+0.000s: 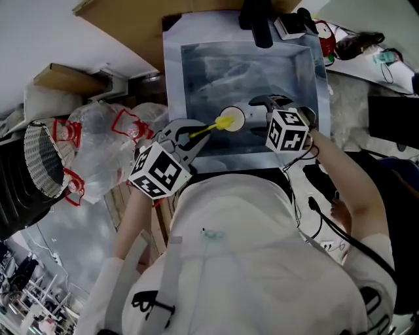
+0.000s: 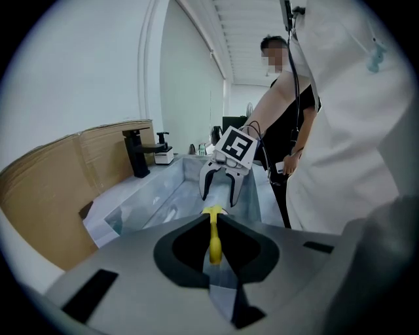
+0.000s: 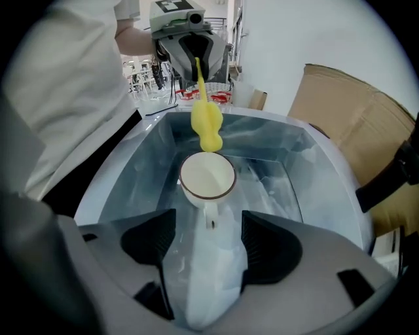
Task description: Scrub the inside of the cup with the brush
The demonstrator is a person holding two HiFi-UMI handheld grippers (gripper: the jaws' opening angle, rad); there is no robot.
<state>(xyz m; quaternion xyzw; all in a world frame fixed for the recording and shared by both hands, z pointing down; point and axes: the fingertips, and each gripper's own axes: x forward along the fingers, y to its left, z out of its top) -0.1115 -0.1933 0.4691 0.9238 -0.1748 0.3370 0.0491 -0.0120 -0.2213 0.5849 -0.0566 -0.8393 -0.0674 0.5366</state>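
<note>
A white cup (image 1: 234, 117) (image 3: 207, 174) stands upright in the lined sink (image 1: 209, 72), its handle (image 3: 209, 214) turned toward my right gripper. My right gripper (image 1: 256, 110) (image 3: 208, 219) (image 2: 218, 194) is open, with the handle between its fingertips and touching neither. My left gripper (image 1: 190, 139) (image 2: 213, 221) (image 3: 190, 49) is shut on the thin handle of a yellow brush (image 1: 219, 123) (image 2: 214, 239). The brush head (image 3: 207, 127) hangs just above the cup's far rim, outside the cup. In the left gripper view the cup is mostly hidden behind the jaws.
A black faucet (image 1: 255, 19) (image 2: 137, 154) stands at the sink's far end. Cardboard (image 1: 131, 19) (image 3: 353, 118) lines the wall side. Clear plastic bags (image 1: 105, 144) and a wire basket (image 1: 39, 154) lie left of the sink. Cables and small items (image 1: 353, 46) sit to the right.
</note>
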